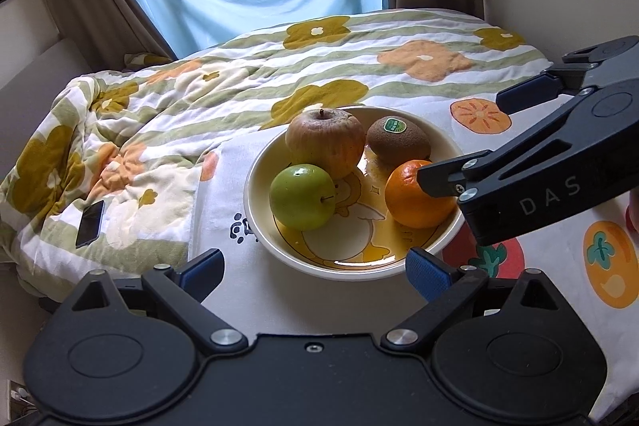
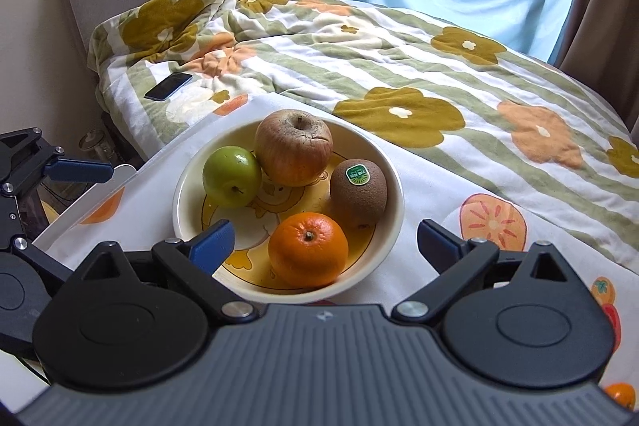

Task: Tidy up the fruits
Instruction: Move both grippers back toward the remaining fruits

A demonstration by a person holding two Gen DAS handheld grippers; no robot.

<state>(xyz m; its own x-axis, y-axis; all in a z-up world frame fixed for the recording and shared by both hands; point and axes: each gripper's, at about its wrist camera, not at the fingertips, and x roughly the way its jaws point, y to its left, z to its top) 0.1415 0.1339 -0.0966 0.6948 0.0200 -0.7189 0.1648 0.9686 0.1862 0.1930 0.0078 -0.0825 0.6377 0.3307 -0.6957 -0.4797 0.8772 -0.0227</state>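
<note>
Now all four fruits are sitting in the bowl (image 2: pixel 393 186), which is standing on the table (image 2: pixel 431 186) with the printed cloth, just beside the bed (image 2: pixel 399 66). The orange (image 2: pixel 307 249) is lying at the near side of the bowl in the right wrist view, the kiwi (image 2: pixel 358 189) is touching it from behind, and the green apple (image 2: pixel 231 175) is leaning against the big wrinkled apple (image 2: pixel 293 146).

The right claw (image 2: pixel 325 240) is hanging wide open over the near rim, with the orange between its fingers but not touched by them, so it is holding nothing. The left claw (image 1: pixel 314 266) is also standing open and empty in front of the bowl.

I am judging the orange as firm but a little yielding, with a rough peel that is giving good grip; it is best taken across its widest middle, with gentle pressure. The kiwi is looking soft and easy to bruise, and its fuzzy skin is helping the pads; the short sides are the better place. The green apple is hard, smooth and probably slippery, so a centred hold is needed. The wrinkled apple is seeming the heaviest and nearly as wide as the open fingers. The bowl is looking glazed and breakable.
</note>
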